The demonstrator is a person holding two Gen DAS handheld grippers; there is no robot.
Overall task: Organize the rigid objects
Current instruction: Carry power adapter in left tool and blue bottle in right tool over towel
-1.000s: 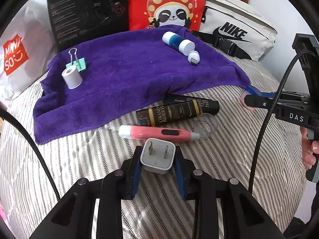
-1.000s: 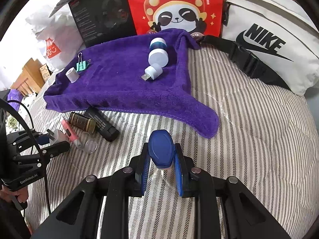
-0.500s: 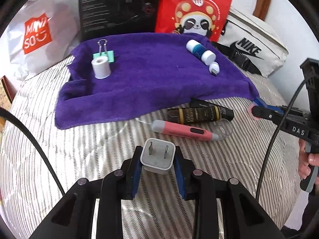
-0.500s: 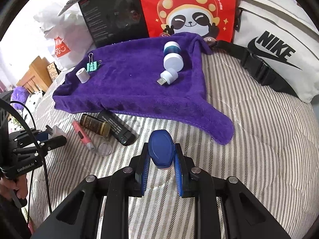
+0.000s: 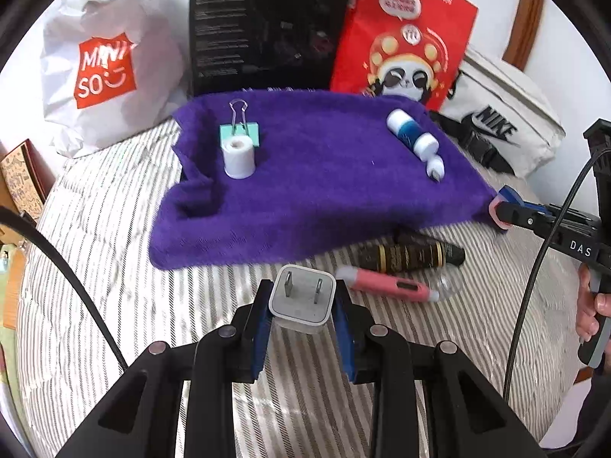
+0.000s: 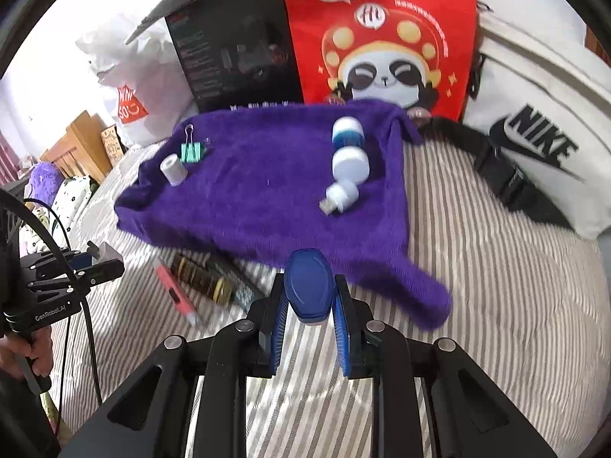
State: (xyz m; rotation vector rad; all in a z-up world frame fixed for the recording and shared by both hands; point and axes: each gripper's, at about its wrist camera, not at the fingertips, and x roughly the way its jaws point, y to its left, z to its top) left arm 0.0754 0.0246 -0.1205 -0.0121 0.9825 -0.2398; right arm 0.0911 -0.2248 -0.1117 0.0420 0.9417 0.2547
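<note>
My left gripper (image 5: pixel 302 297) is shut on a white plug adapter (image 5: pixel 301 299), held above the striped bedcover just short of the purple towel (image 5: pixel 324 191). My right gripper (image 6: pixel 308 290) is shut on a blue oval cap (image 6: pixel 308 286) over the towel's near corner (image 6: pixel 420 297). On the towel lie a white roll (image 5: pixel 238 158), a green binder clip (image 5: pixel 240 129), a blue-and-white bottle (image 5: pixel 410 133) and a small white USB piece (image 5: pixel 435 170). In front of the towel lie dark tubes (image 5: pixel 412 255) and a pink pen (image 5: pixel 385 288).
Behind the towel stand a white shopping bag (image 5: pixel 107 72), a black box (image 5: pixel 267 26), a red panda bag (image 5: pixel 404 42) and a white Nike pouch (image 5: pixel 504 126) with a black strap. A hand (image 5: pixel 590 313) holds the other gripper at right. Wooden furniture (image 6: pixel 80 141) lies beyond the bed's left edge.
Both grippers have risen and shifted, each keeping its object. In the left wrist view the towel and pen slid rightward; in the right wrist view the towel came nearer.
</note>
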